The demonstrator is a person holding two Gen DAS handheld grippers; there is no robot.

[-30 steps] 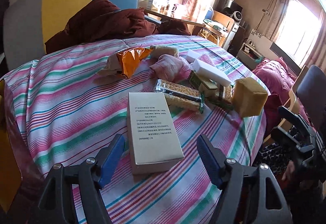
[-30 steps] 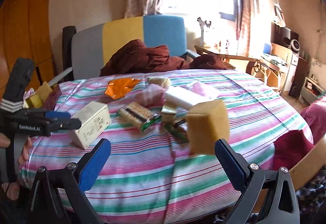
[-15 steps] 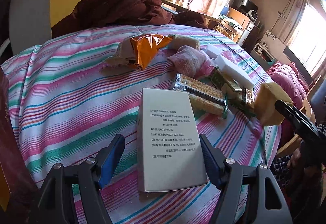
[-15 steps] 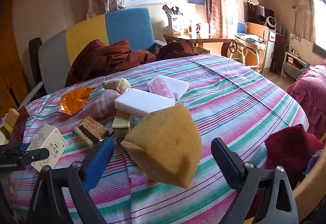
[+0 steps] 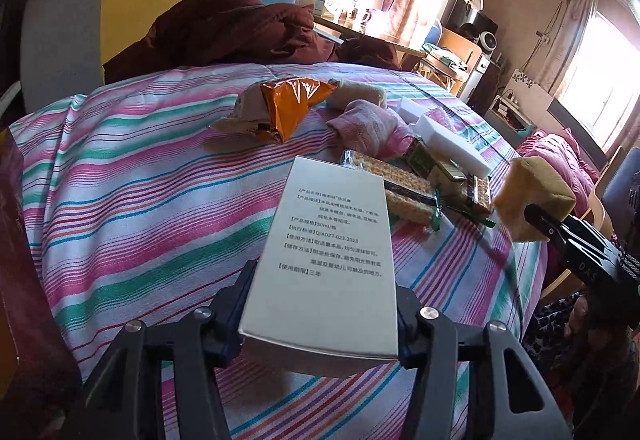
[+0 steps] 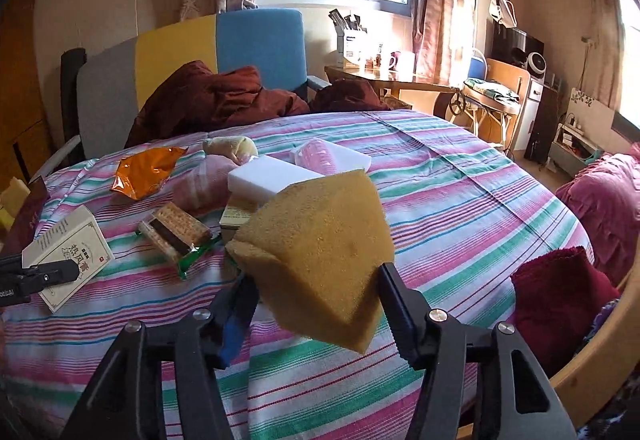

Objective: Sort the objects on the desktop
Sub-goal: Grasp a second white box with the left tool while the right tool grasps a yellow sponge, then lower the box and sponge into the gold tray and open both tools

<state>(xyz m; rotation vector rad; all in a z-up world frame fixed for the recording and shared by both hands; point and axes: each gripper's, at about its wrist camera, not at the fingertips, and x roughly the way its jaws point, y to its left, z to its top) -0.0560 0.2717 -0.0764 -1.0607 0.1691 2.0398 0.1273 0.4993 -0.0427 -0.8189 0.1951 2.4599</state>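
both tongs loaded, lift-and-carry step of the sort.

left tongs (image 5: 320, 324) closed on the near end of the printed carton (image 5: 326, 260), which i read as raised off the striped table (image 5: 120, 200). right tongs (image 6: 316, 304) squeezed on the yellow sponge (image 6: 320, 244), held above the cloth. ahead of both tongs sits the unsorted heap: cracker pack (image 6: 178, 230), white foam block (image 6: 268, 180), orange wrapper (image 6: 146, 170), pink cloth (image 5: 370, 124). no bin or sorting spot shows in either view. next move, as i judge it: carry each piece away from the heap to its group, keeping the carton level so it does not slip.
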